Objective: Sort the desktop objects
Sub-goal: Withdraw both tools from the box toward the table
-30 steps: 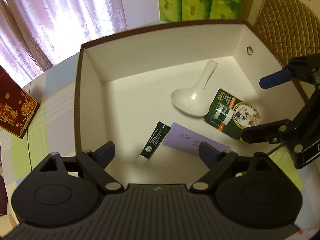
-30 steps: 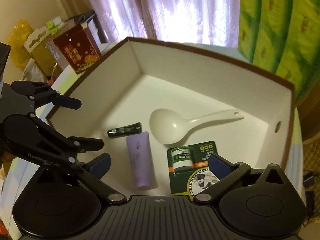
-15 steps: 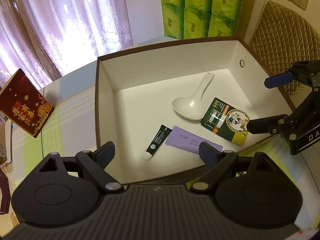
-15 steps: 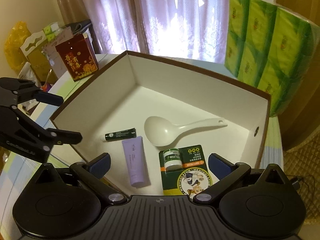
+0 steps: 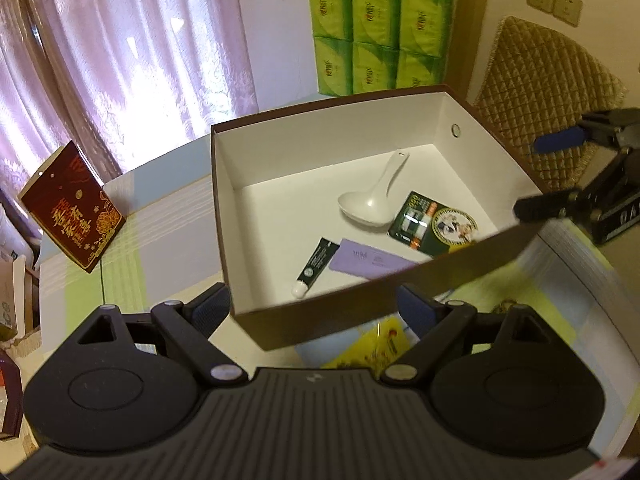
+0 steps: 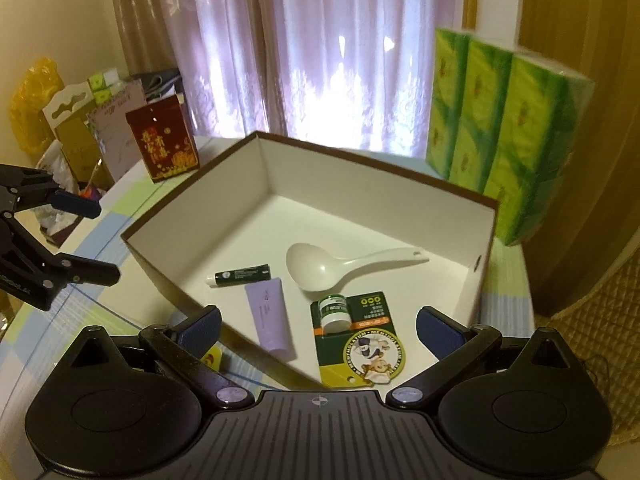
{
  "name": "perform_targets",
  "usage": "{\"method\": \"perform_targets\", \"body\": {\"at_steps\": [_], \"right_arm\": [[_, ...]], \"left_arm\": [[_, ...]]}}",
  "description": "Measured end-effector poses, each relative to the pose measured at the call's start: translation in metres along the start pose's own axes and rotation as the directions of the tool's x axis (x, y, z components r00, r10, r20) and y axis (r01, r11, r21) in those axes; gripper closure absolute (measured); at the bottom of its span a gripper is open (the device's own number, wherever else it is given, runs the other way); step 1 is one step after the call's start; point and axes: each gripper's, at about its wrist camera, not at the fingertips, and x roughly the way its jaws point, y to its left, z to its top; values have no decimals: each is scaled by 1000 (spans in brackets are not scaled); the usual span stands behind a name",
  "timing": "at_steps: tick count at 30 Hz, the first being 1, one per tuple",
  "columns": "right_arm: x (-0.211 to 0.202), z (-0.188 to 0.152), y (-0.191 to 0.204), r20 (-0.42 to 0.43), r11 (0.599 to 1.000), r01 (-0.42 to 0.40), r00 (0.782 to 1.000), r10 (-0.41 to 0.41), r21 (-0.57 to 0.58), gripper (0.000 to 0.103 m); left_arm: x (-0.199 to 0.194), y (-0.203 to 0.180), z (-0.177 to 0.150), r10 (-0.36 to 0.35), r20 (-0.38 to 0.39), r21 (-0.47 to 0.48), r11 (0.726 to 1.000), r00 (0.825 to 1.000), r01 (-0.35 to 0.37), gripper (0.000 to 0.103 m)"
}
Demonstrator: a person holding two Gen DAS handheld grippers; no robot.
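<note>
Box [image 5: 360, 168]: open cardboard, brown outside, white inside, sits on the table [image 5: 160, 248] in front of both grippers. Judged light but bulky, walls stiff enough to pinch at the rim; would flex if lifted by one wall only. All four sorted items lie flat on its floor, none touching a gripper.

Card [image 6: 360, 344]: green blister pack with a small jar moulded in, nearest the right-hand corner. Stiff, light, flat on the floor; hard to get a finger under. Best hold judged to be across the raised jar or at a card edge.

Spoon [image 6: 344, 266]: white plastic, bowl toward box centre, handle pointing to the far wall. Rigid, light, smooth, likely slippery. Take the handle mid-length, jaws across its width.

Purple tube [image 6: 268, 316]: soft squeeze tube, just beside the card and near the spoon bowl. Will deform; grip lightly across the body, away from the cap end.

Dark tube [image 6: 240, 274]: slim, white cap, lies close above the purple tube's end. Small, may roll; pinch across the middle.

Left gripper [image 5: 314, 306]: jaws wide, empty, outside the near wall. Right gripper [image 6: 318, 326]: jaws wide, empty, over the near corner. A yellow packet [image 5: 376, 346] lies on the table outside the box.
</note>
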Motion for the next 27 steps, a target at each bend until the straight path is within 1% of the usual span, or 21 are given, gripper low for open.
{"method": "perform_targets", "body": {"at_steps": [3,5,8,10,17,27], "right_arm": [[-15,-10,4,30,1000,4,1000,-3,-17,2],[-24,-18,7,43,1000,4,999,-3,-22,2],[-33,-30,12,51,1000,9,999,-7,-27,2],[-37,-39,16,49,1000,12,999,-11,-24,2],[-35,-68,29,9,1000,27,1000,-27,-8,2],[-21,-95,39,-45,999,47,998,-46,17,2]], "left_arm": [[-8,3,-14,-4,1,7,1000,1000,4,14],[-11,4,-23,9,-2,6,1000,1000,-9,14],[-13,7,-36,29,-11,0,1000,1000,-29,14],[-14,9,-44,28,-19,-15,999,999,-28,14],[-10,5,-66,4,-36,-41,999,999,-6,14],[-3,-6,-80,-50,-51,-19,999,997,50,14]]}}
